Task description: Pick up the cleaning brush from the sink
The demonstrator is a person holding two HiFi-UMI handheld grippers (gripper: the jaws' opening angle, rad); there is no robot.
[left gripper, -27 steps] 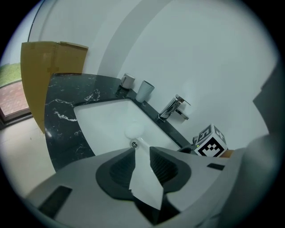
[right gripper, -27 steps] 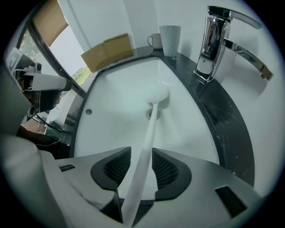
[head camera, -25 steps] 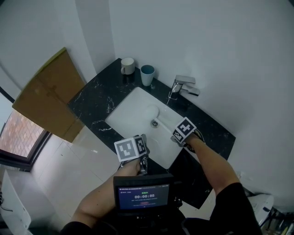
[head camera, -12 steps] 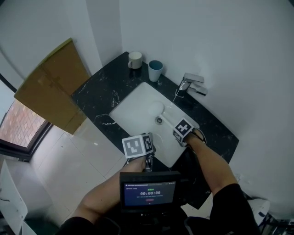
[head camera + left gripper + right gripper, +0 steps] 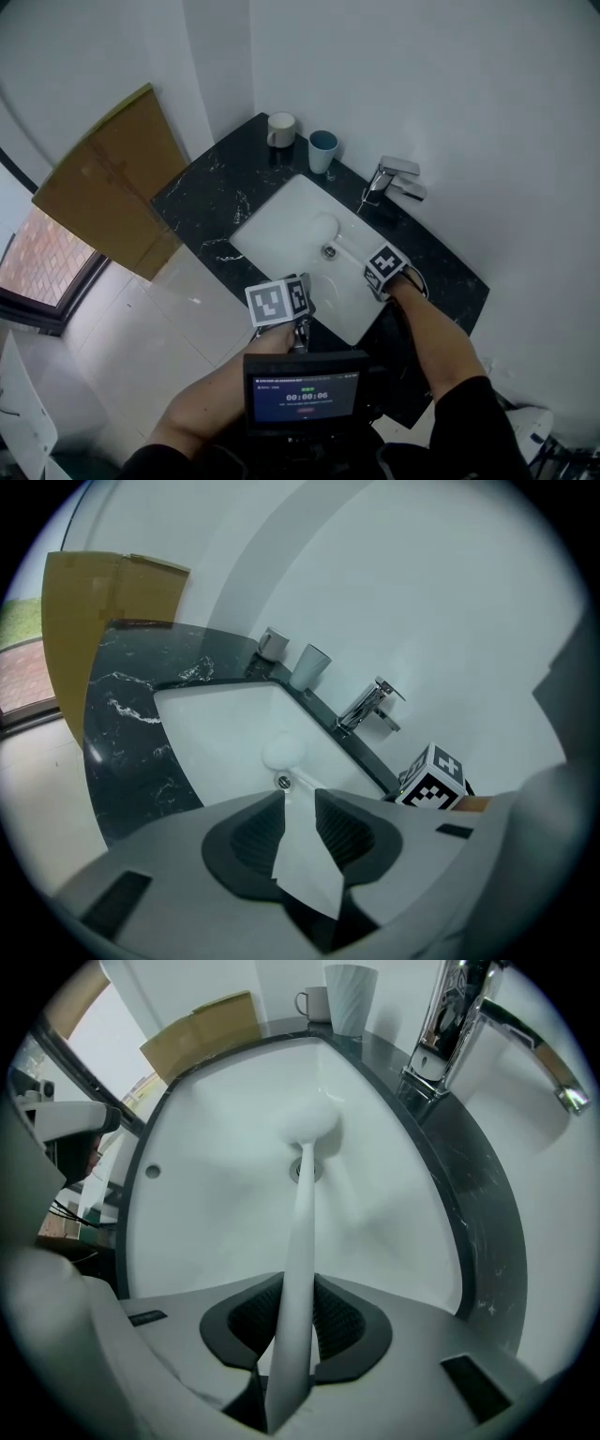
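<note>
Between R hand-held gripper (image 5: 298,1283) pads: cleaning brush (image 5: 302,1206) handle, jaws just closing, now pinching it; head by sink (image 5: 206,1227) drain (image 5: 303,1172) ahead. I'd firm grip, lift straight up. L hand-held gripper (image 5: 300,803) open, empty.

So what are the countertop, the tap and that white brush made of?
The countertop looks like polished black marble or an imitation: white veins, sheen. The tap looks like chromed metal: mirror reflections. The cleaning brush is probably plastic: smooth, uniform white.
</note>
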